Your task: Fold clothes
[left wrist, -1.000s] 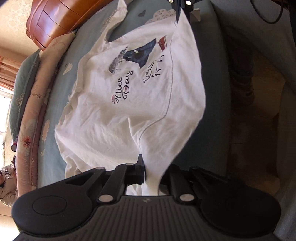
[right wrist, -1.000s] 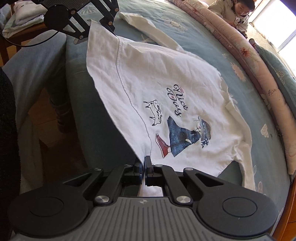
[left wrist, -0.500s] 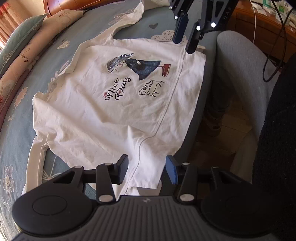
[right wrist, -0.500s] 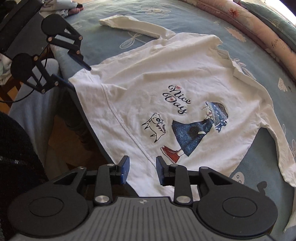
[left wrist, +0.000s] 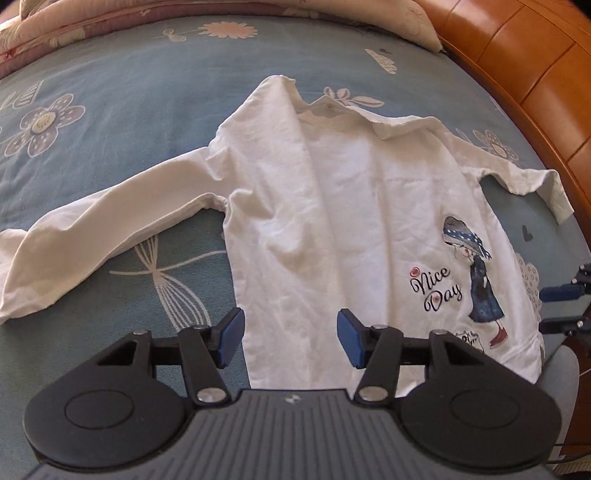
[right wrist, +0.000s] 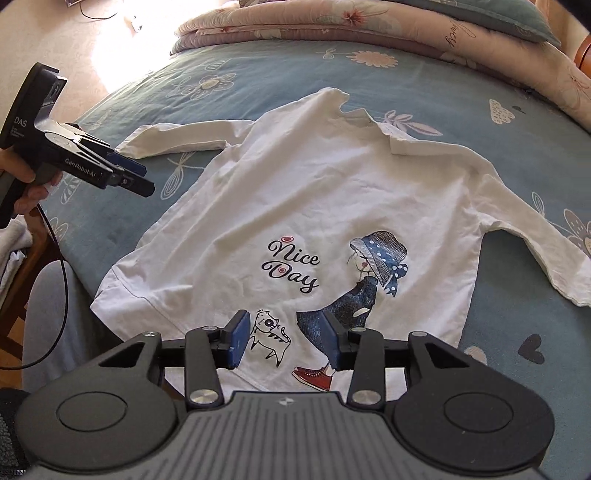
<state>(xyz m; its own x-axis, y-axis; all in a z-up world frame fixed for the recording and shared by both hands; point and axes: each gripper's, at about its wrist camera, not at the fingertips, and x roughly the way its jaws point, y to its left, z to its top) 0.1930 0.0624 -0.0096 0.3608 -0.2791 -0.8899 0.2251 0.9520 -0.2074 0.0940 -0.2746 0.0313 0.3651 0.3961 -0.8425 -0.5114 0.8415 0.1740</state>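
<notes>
A white long-sleeved shirt with a "Nice Day" print and a girl in blue lies flat on the blue flowered bedspread, front up, both sleeves spread out. It shows in the right wrist view too, shirt. My left gripper hovers above the shirt's hem near its left side seam; its jaws are opening with nothing between them. My right gripper hangs over the hem by the cat print, jaws also opening and empty. The left gripper appears from the side, held by a hand, over the bed left of the shirt.
A folded pink quilt and a pillow lie along the far side of the bed. An orange wooden headboard borders the right. A grey-clad leg and a cable sit at the bed's near edge.
Both grippers let go of the shirt's hem and opened. The shirt dropped flat onto the bed. The left gripper swung away to the left side; both rolled and lifted slightly.
</notes>
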